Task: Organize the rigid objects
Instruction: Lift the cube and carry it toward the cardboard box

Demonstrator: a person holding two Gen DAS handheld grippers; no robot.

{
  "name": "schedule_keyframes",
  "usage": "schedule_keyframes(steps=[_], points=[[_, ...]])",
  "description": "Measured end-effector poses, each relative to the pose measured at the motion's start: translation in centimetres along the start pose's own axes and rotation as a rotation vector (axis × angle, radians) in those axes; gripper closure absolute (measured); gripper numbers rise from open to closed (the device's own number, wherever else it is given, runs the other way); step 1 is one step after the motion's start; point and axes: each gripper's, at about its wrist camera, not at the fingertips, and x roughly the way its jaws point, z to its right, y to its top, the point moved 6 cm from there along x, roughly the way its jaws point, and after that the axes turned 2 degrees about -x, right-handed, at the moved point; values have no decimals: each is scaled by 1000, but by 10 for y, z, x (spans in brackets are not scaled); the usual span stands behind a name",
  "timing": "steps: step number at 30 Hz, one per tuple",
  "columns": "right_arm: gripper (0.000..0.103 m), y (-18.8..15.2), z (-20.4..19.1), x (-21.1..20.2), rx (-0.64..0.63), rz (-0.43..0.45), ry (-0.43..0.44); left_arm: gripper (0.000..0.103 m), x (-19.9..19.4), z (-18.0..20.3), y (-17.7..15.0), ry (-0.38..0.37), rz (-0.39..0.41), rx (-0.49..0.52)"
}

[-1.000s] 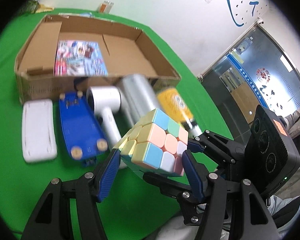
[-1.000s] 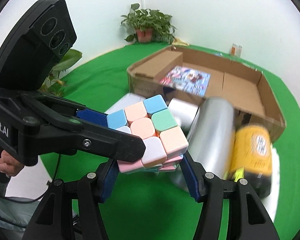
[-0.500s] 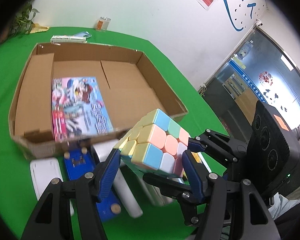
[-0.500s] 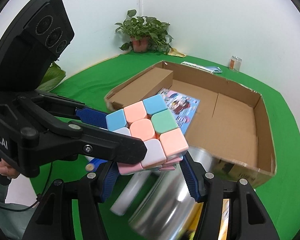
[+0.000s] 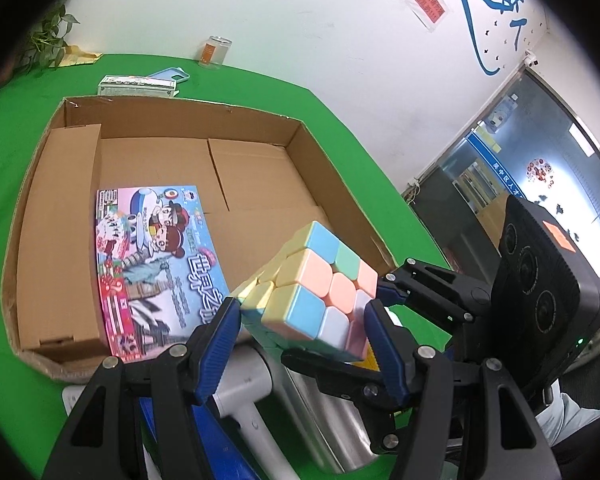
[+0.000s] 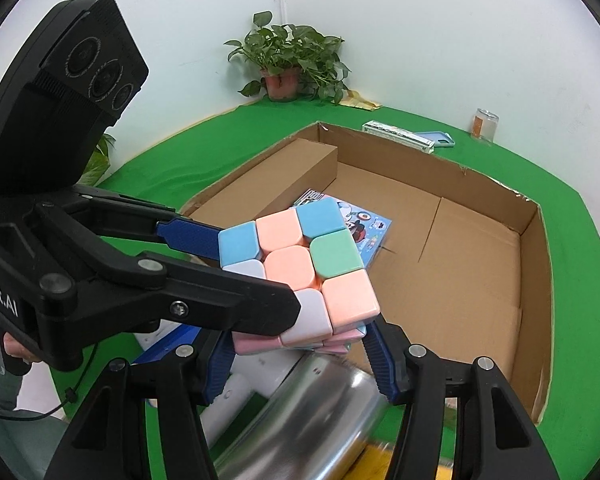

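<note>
A pastel puzzle cube [image 5: 314,294] is held in the air by both grippers at once, over the near edge of an open cardboard box [image 5: 260,168]. My left gripper [image 5: 300,332] is shut on the cube from its two sides. My right gripper [image 6: 298,354] is shut on the same cube [image 6: 300,268] from the crossing direction. A colourful booklet [image 5: 152,248] lies flat in the box; it also shows in the right wrist view [image 6: 364,228].
Below the cube on the green table lie a silver metal cylinder [image 6: 300,420], a white hair dryer [image 5: 244,384] and a blue object [image 5: 216,440]. Behind the box are a flat pack [image 5: 136,85], a teal phone case [image 5: 168,76] and a small jar [image 5: 214,53]. A potted plant [image 6: 288,64] stands in the corner.
Both grippers have carried the cube forward from above the loose objects towards the box. The box now fills more of both views.
</note>
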Motion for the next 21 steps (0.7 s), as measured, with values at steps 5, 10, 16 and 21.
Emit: schedule_keyframes(steps=[5,10,16,21], points=[[47,7,12,18,0,-16,37,40,8,-11,10,14,1,-23],[47,12,19,36,-12,-41,56,40,16,-24,17,19,-4,-54],[47,21,19,54,4,-49,93,41,12,-39,26,45,-2,-81],[47,34,9,73,3,-64,134,41,3,-59,27,74,6,-114]])
